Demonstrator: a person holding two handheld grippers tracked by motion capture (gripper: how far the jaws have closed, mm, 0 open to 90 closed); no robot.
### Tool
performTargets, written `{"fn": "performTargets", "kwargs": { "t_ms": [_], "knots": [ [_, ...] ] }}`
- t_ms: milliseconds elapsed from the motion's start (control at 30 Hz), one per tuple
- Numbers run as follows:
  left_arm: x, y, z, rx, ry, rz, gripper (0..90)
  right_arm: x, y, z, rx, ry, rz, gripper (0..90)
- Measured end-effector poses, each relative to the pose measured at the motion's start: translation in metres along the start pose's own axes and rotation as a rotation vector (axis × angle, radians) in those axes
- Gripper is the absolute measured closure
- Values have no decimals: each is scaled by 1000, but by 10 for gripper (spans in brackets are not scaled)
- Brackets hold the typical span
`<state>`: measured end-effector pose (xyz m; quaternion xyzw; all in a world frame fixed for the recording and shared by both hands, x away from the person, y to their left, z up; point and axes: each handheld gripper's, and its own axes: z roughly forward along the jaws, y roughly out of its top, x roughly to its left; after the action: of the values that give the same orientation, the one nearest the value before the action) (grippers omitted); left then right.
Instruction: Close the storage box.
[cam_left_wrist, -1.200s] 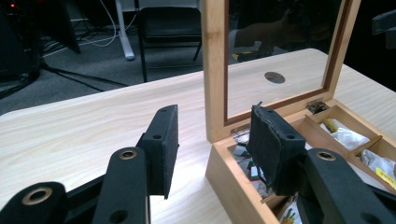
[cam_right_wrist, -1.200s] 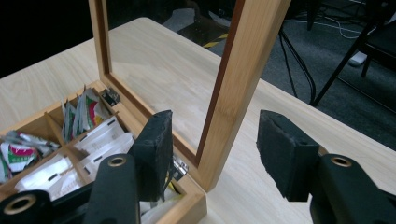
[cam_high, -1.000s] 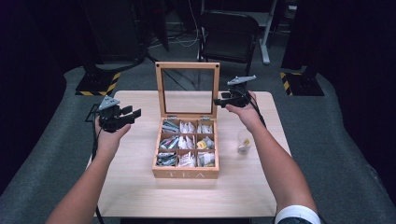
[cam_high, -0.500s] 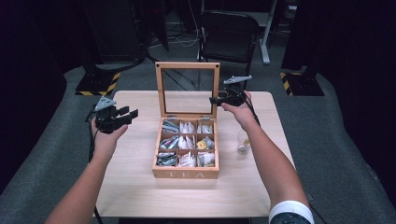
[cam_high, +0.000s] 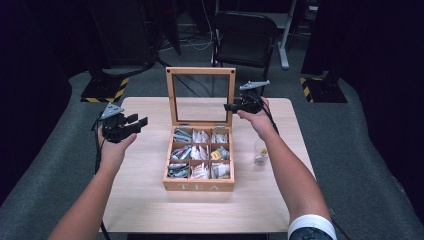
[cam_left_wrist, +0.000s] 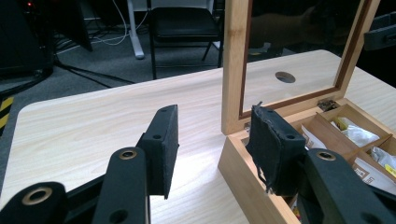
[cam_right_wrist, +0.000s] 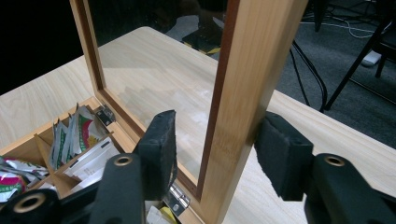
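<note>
A wooden tea box stands mid-table with several compartments of tea bags. Its glass-paned lid stands upright. My right gripper is at the lid's right edge. In the right gripper view, the right gripper is open and its jaws straddle the lid's wooden side frame, the left pad clear of it. My left gripper hovers open and empty over the table, left of the box. In the left gripper view, the left gripper points towards the box's near corner.
A small clear glass with something yellowish inside stands on the table right of the box. A black chair stands beyond the far edge. A round hole shows in the tabletop behind the lid.
My right gripper has moved left and slightly down to the lid's right edge. The left gripper has barely shifted. The lid stays upright.
</note>
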<state>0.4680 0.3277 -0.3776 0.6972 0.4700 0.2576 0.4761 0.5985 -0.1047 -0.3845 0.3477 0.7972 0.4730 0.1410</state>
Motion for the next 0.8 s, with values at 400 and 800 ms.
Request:
{"fn": "performTargets", "kwargs": {
  "t_ms": [400, 800],
  "knots": [
    [-4, -1, 9, 6, -7, 4, 526, 5, 2, -12, 16, 6, -4, 568],
    [-9, 1, 13, 7, -28, 14, 527, 16, 10, -33, -33, 42, -32, 626]
  ]
}}
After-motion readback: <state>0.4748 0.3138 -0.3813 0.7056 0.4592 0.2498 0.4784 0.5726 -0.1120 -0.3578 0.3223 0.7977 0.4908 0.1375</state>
